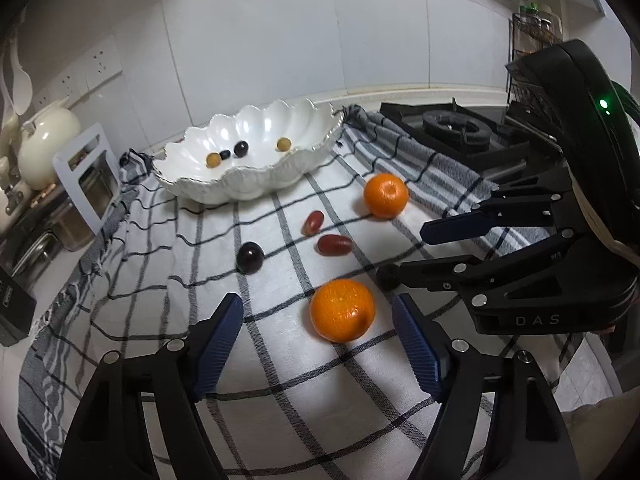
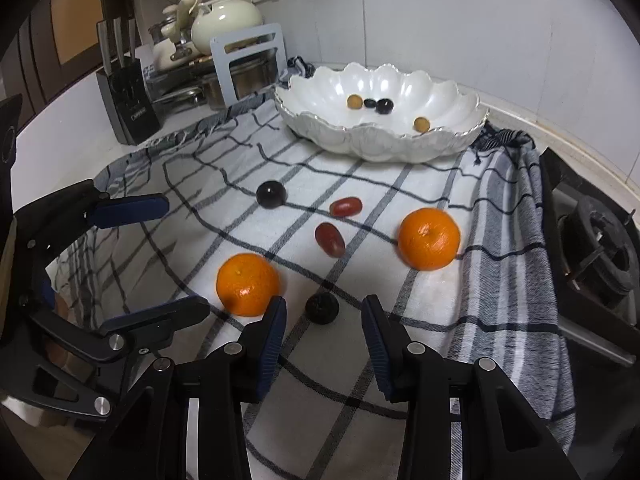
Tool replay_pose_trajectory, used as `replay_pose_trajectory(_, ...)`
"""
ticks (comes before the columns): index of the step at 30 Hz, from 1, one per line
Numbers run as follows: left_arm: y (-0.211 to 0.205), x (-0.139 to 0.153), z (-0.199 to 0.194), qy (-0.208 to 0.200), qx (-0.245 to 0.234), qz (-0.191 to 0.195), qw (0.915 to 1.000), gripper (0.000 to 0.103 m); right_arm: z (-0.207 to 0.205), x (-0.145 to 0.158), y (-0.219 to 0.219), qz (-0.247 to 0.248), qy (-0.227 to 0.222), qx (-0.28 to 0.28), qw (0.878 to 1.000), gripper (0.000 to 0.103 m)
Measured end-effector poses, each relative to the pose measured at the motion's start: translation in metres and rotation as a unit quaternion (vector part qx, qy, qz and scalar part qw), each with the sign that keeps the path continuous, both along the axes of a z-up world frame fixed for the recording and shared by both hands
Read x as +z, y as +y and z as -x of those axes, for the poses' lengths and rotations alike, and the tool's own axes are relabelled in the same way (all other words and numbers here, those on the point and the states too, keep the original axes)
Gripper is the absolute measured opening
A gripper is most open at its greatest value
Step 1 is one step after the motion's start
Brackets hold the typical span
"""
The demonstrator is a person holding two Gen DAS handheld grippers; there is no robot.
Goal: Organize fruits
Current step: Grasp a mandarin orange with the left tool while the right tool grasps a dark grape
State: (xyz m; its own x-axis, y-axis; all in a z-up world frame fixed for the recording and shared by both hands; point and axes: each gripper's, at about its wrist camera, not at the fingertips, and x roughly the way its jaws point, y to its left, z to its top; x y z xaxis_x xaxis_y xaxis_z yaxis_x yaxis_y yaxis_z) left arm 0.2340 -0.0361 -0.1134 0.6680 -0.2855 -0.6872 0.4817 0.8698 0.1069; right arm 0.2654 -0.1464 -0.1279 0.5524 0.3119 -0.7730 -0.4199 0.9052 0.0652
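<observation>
A white scalloped bowl [image 1: 224,196] [image 2: 384,148] at the back of the checked cloth holds two tan and two dark small fruits. On the cloth lie two oranges, two red grapes [image 1: 313,222] [image 2: 346,206] and a dark round fruit [image 1: 250,257] [image 2: 271,194]. My left gripper [image 1: 317,302] [image 2: 186,254] is open, and the near orange [image 1: 343,311] [image 2: 247,283] sits just past its fingertips, untouched. The far orange [image 1: 386,195] [image 2: 429,238] lies alone. My right gripper [image 2: 325,303] [image 1: 412,256] is open with a small dark wrinkled fruit [image 2: 322,308] between its tips, pads apart from it.
The checked cloth [image 1: 280,400] [image 2: 344,380] covers the counter. A gas stove [image 1: 456,128] [image 2: 600,248] borders its right side. A knife block [image 2: 128,100], a cream teapot [image 1: 48,144] [image 2: 226,16] and a rack of metal pots [image 2: 240,76] stand at the left.
</observation>
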Motion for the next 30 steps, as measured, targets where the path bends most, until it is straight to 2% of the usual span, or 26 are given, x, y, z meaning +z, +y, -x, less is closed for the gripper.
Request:
replay_pose_trajectory(8, -0.006, -0.015, -0.006, 0.017, -0.014, 0.001, 0.9998, 0.073, -0.008, -0.015, 0.000, -0.001, 0.017, 0.001, 1.000, 0.040)
replay_pose_trajectory(20, -0.010, -0.029, -0.017, 0.040, -0.024, 0.013, 0.9988, 0.062, -0.017, -0.026, 0.005, 0.001, 0.024, 0.010, 1.000, 0.039)
replay_pose_trajectory(30, -0.013, -0.034, -0.020, 0.047, -0.026, 0.020, 0.9984, 0.050, -0.020, -0.031, 0.007, 0.001, 0.027, 0.017, 1.000, 0.027)
